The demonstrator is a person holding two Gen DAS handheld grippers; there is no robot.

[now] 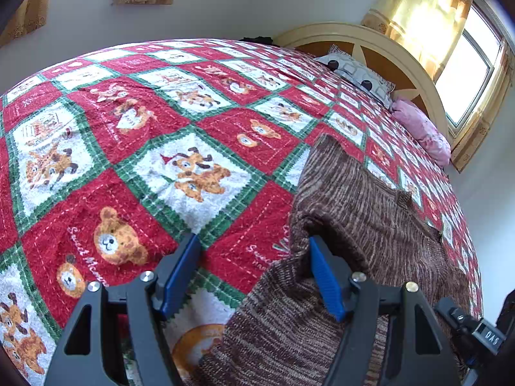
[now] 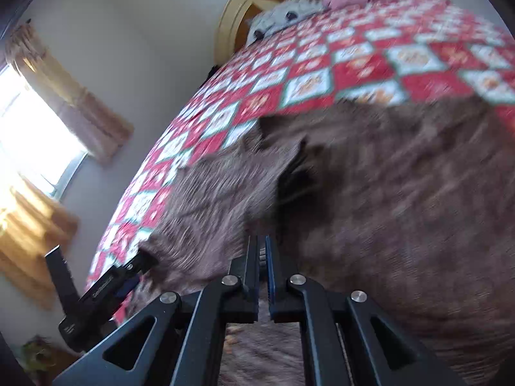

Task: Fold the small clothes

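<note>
left tool point(image 1: 254, 254) spread beside brown knit garment point(image 1: 363, 199), right tool point(image 2: 264, 254) pinching it

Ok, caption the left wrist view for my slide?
Open left gripper at the brown knit garment's edge on the teddy-bear quilt.

white walls point(image 1: 225, 9), 2 sunlit curtained windows point(image 1: 466, 74), arched cream headboard point(image 1: 354, 35).
</note>
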